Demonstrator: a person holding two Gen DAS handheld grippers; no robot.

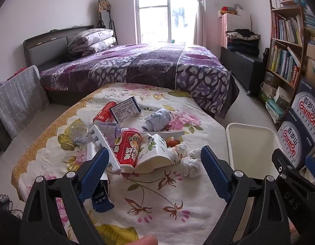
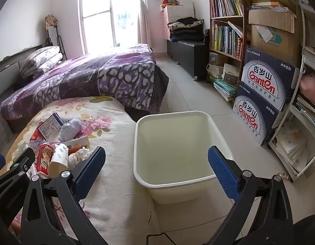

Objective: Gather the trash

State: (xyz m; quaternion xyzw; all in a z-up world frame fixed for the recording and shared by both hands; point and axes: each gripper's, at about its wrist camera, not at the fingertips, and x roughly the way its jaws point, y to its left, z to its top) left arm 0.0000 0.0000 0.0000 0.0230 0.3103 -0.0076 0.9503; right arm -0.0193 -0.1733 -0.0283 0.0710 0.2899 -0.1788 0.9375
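Surface (image 1: pixel 167 200), floral cloth: red cans (image 1: pixel 127 150), blue-edged box (image 1: pixel 125 109), crumpled paper (image 1: pixel 190 163), white cup (image 1: pixel 155 153), clear plastic (image 1: pixel 79 131). Floor (image 2: pixel 190 94): white bin (image 2: pixel 178 175).

I see the surface (image 1: pixel 173 200) covered in soft matt floral cloth. On it lie a glossy red carton (image 1: pixel 127 150), crumpled white paper wads (image 1: pixel 191 164), clear crinkled plastic (image 1: pixel 80 131) and a smooth printed paper cup (image 1: pixel 155 153). The bin (image 2: pixel 178 175) is smooth, slightly glossy cream plastic. My jaws carry ribbed blue pads (image 1: pixel 95 171) on matt black plastic.
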